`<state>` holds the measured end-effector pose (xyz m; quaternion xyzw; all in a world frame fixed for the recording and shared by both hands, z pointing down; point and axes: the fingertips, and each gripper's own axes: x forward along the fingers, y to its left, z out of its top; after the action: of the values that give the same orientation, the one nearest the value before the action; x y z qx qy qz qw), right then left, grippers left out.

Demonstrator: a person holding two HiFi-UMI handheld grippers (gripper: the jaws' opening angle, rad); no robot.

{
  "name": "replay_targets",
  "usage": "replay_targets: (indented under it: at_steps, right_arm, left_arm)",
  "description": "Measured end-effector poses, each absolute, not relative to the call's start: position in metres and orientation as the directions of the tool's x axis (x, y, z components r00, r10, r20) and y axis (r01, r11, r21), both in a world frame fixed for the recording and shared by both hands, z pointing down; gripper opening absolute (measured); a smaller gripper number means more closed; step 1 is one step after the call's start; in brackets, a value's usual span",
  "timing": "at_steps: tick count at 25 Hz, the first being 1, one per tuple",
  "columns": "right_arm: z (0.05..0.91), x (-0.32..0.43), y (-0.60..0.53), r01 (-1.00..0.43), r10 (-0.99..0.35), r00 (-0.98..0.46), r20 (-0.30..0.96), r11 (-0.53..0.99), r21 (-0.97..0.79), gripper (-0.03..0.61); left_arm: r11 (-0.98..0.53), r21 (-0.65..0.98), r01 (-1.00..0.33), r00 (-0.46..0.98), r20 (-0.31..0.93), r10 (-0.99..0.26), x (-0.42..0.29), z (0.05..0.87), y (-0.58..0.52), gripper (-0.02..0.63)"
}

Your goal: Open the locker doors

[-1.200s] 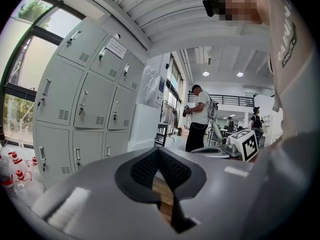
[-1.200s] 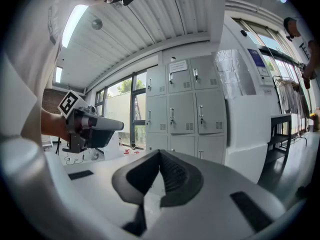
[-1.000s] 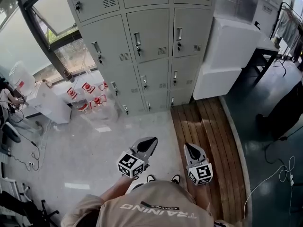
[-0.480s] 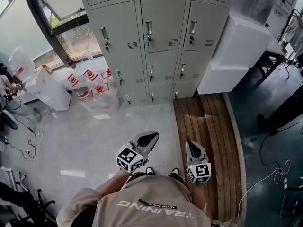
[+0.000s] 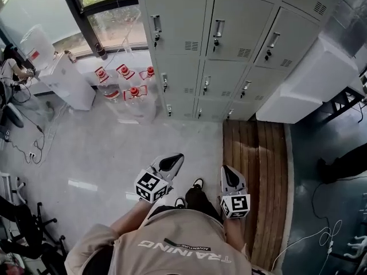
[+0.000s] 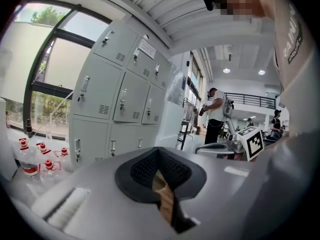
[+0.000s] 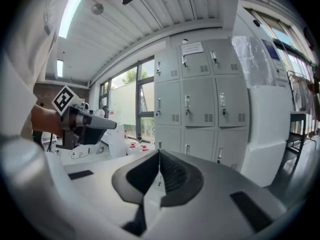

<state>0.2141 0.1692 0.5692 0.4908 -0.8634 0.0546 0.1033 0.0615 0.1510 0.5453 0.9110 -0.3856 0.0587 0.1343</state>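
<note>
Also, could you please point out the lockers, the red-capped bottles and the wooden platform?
lockers (image 5: pixel 241 22), head view, middle door face.
red-capped bottles (image 5: pixel 133 90), head view, one red cap.
wooden platform (image 5: pixel 264 165), head view, bare planks.

Grey glossy floor (image 5: pixel 97 148) left, wood-plank strip (image 5: pixel 264 165) mid-right, dark floor (image 5: pixel 330 211) far right. Big window (image 5: pixel 114 24) w/ dark frame top left, daylight in. White block (image 5: pixel 309 82) at right. Ribbed ceiling (image 7: pixel 145 24), round lights (image 6: pixel 226 70).

I read "TRAINING" on the back of the person's shirt (image 5: pixel 183 248), upside down in the head view. A smaller line under it is too small to read. The paper notice (image 7: pixel 191 48) on the upper locker (image 7: pixel 200 104) door has illegible print.
</note>
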Motion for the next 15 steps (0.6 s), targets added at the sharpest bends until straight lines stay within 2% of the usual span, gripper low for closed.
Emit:
replay_targets:
  at_steps: [5, 15]
  right_arm:
    - [0.573, 0.172, 0.090, -0.782, -0.772, -0.603, 0.202, 0.622, 0.039, 0.011]
    - [0.564, 0.109, -0.057, -0.649, -0.634, -0.758, 0.151, 0.757, -0.080, 0.011]
  left_arm:
    - [-0.619, 0.204, -0.758, 0.651, 0.197, -0.733, 0.032, 0.542, 0.098, 0.006]
    - [-0.480, 0.185, -0.857, 0.512, 0.209, -0.833, -0.014, 0.521, -0.004, 0.006]
